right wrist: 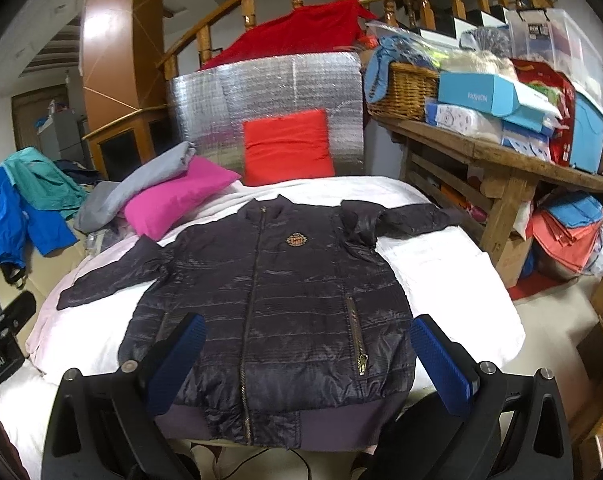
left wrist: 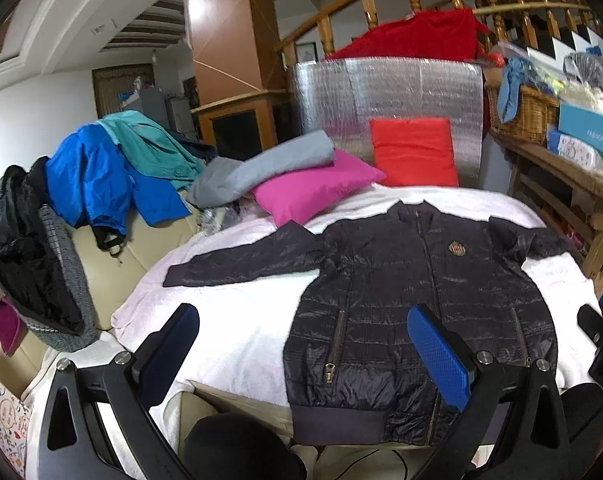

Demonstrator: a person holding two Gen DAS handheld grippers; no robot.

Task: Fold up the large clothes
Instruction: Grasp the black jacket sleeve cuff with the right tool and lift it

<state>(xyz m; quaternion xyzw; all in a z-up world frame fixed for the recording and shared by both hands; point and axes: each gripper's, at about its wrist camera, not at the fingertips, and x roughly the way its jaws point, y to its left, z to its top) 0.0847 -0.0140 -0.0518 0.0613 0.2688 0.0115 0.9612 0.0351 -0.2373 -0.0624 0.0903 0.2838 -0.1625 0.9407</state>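
A dark quilted puffer jacket point(left wrist: 401, 280) lies face up and zipped on a white-covered bed point(left wrist: 229, 320), hem toward me. Its left sleeve stretches out to the side; its right sleeve is bunched near the shoulder. It also shows in the right wrist view point(right wrist: 285, 288). My left gripper point(left wrist: 301, 344) is open and empty, held above the hem's left part. My right gripper point(right wrist: 307, 356) is open and empty, held above the hem's middle. The right gripper's edge shows at the far right of the left wrist view point(left wrist: 599, 344).
A pink pillow point(left wrist: 313, 190), grey folded cloth point(left wrist: 261, 168) and red cushion point(left wrist: 413, 152) lie at the bed's head against a silver panel point(right wrist: 269, 92). Blue and teal clothes point(left wrist: 109, 168) drape a sofa at left. A cluttered wooden bench point(right wrist: 501, 160) stands at right.
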